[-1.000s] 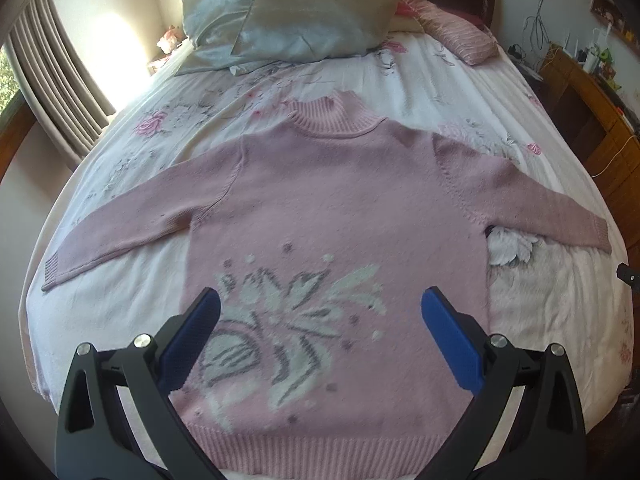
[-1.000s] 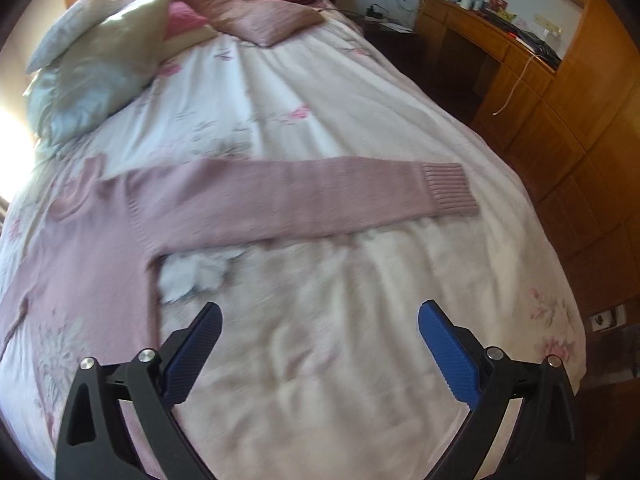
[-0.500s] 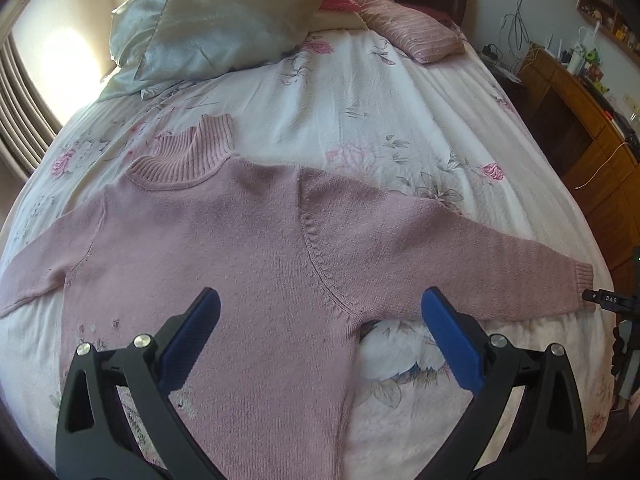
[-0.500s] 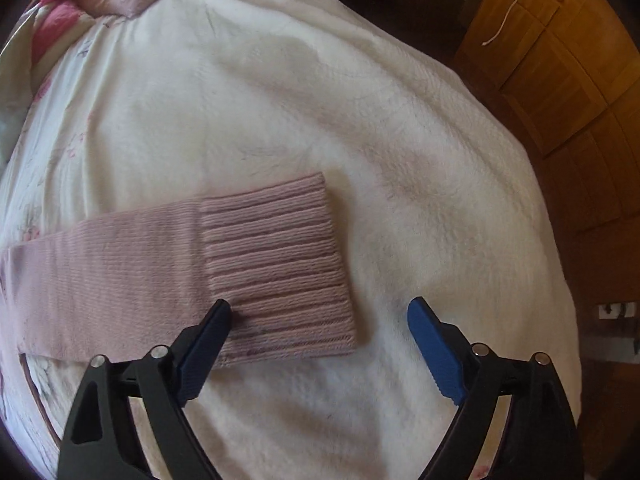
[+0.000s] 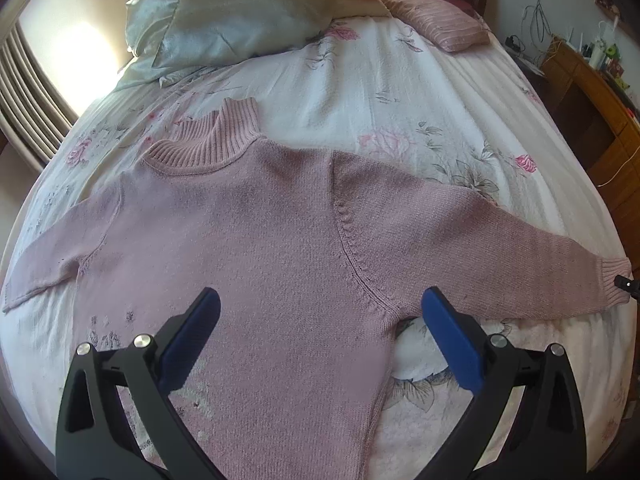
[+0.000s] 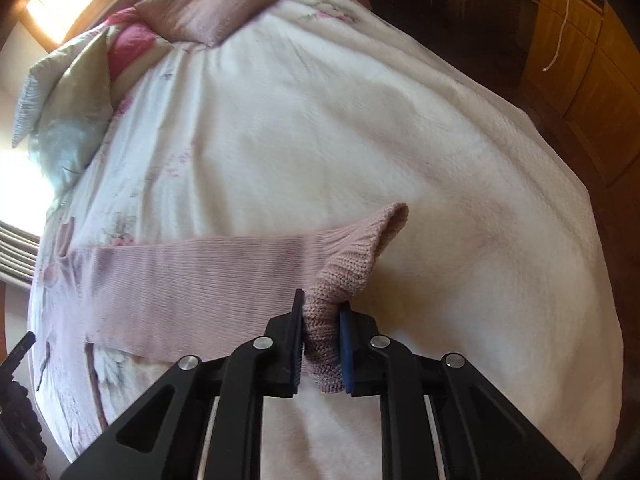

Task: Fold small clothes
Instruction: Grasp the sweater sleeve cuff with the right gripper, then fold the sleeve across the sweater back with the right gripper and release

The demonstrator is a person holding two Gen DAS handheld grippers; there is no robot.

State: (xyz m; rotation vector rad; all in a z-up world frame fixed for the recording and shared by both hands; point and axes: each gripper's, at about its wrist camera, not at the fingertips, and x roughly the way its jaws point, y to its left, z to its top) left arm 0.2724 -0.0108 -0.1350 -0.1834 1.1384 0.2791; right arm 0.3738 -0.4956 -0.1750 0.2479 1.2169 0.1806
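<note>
**Right gripper pinches a sweater cuff as the first fold begins on a bed**

Nearest the lens, the right gripper (image 6: 320, 344) has its fingers pressed together on the ribbed cuff (image 6: 344, 276) of a pink sweater (image 5: 280, 248), the knit bunched and raised off the bedspread (image 6: 360, 140) near the bed's right edge. From that pinch the sleeve (image 6: 192, 276) runs long and flat toward the garment's body, so the likely fold carries the cuff inward along that axis. The left gripper (image 5: 320, 344) hovers with fingers spread wide over the sweater's lower body, gripping nothing. The sweater lies front-down across the middle of the bed, collar (image 5: 208, 140) pointing toward the pillows (image 5: 240, 12) at the head end, sleeves stretched toward both side edges.
</note>
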